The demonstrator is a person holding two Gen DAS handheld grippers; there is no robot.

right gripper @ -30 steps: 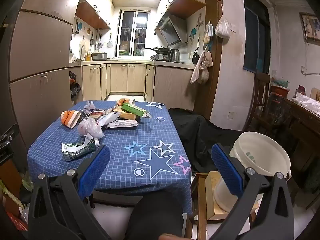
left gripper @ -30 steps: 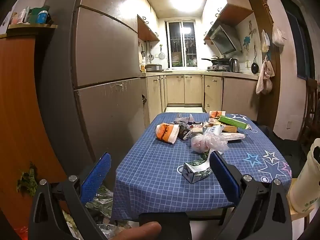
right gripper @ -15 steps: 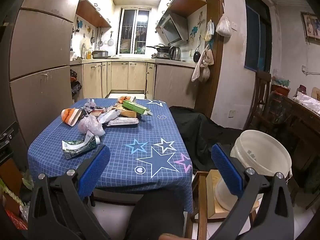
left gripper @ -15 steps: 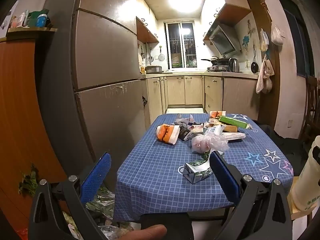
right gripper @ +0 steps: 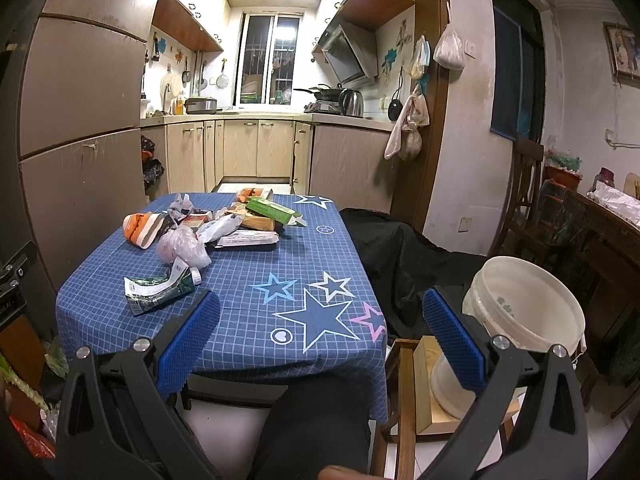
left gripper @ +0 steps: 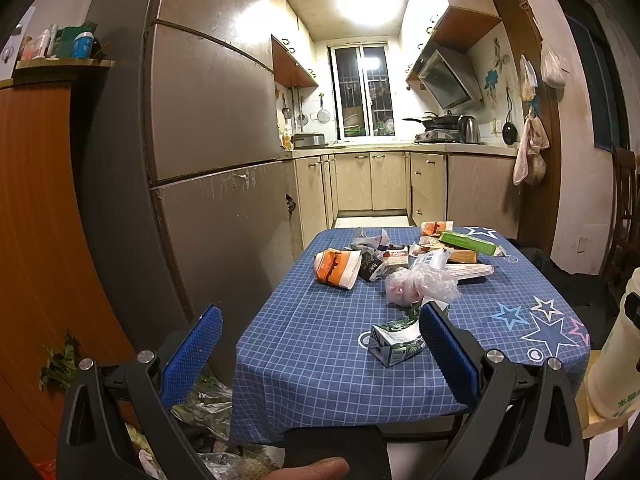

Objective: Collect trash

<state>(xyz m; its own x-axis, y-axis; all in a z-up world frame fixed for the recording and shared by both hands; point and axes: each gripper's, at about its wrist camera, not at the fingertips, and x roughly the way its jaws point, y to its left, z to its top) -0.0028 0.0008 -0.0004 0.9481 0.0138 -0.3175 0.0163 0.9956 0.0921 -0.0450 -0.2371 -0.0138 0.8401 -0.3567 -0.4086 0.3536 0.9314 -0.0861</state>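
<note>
Trash lies on a table with a blue checked cloth [left gripper: 320, 344] [right gripper: 256, 308]: a crushed green-and-white carton [left gripper: 394, 342] [right gripper: 160, 290] nearest me, a crumpled clear bag [left gripper: 420, 286] [right gripper: 182, 246], an orange-and-white wrapper [left gripper: 336, 268] [right gripper: 140, 230], a green box [left gripper: 466, 242] [right gripper: 270, 210] and several flat packets behind. A white bucket [right gripper: 524, 320] stands on a wooden stool right of the table. My left gripper [left gripper: 320, 340] is open, short of the table's near edge. My right gripper [right gripper: 320, 328] is open too, over the near right corner, holding nothing.
A tall grey fridge [left gripper: 208, 152] stands left of the table. A black-covered seat [right gripper: 404, 256] lies beyond the table's right side. Kitchen cabinets [left gripper: 372, 180] fill the back. Green leaves and bags litter the floor [left gripper: 200, 400] at the lower left.
Both grippers have risen slightly and edged back a little from the table; the trash has not moved and both grippers stay open.
</note>
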